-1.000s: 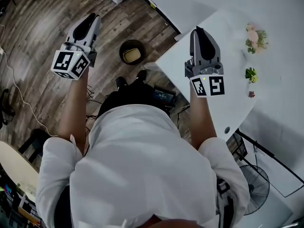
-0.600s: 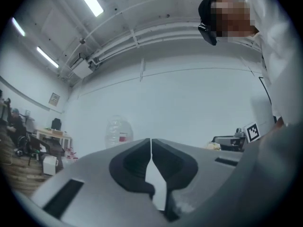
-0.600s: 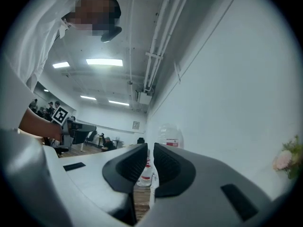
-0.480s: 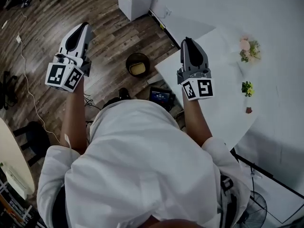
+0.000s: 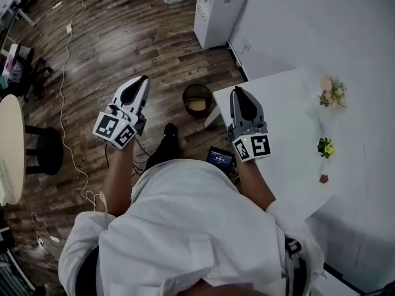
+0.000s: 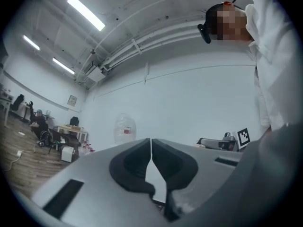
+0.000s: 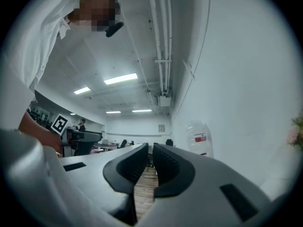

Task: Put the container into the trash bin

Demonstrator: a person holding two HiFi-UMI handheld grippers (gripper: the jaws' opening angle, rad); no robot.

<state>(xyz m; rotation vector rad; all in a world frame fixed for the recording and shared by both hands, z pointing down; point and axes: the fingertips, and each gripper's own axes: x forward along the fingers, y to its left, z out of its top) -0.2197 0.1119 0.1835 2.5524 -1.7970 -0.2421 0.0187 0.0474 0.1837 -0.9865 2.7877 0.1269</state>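
Left hand-held gripper [image 5: 142, 80]: jaws together, empty. Right hand-held gripper [image 5: 238, 92]: jaws closing, slim gap, nothing between. Container [image 5: 196, 105] lies inside the trash bin [image 5: 186, 96].

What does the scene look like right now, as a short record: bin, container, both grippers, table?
trash bin: dark, round, on the wood floor by the table's corner
container: pale yellow, lying inside the trash bin
left gripper: shut, empty, held over the floor
right gripper: jaws a slit apart and closing, nothing between them, above the table's edge
table: white, with small flowers on it
task: looks done
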